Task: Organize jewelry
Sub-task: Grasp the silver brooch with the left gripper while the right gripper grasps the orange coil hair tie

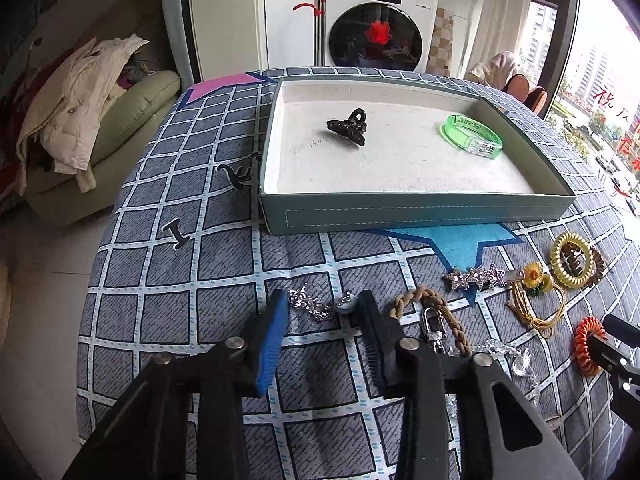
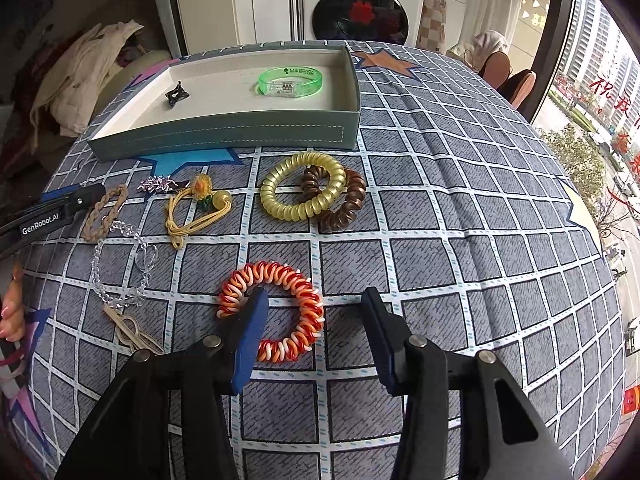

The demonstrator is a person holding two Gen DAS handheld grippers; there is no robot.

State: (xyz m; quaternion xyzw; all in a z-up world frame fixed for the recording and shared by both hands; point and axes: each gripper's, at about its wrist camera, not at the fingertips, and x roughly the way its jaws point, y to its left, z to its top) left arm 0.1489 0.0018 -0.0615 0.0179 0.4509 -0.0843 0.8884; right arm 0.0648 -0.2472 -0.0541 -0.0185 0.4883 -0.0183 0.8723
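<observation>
A teal tray sits on the checked cloth and holds a black hair claw and a green bangle. My left gripper is open, its fingers on either side of a silver chain with a bead. A braided rope loop lies just right of it. My right gripper is open over an orange-and-white spiral hair tie; its left finger sits inside the ring.
Star clip, yellow cord with flower, gold spiral tie over a brown one, clear crystal chain and a metal clip lie on the cloth. A sofa stands left, a washing machine behind.
</observation>
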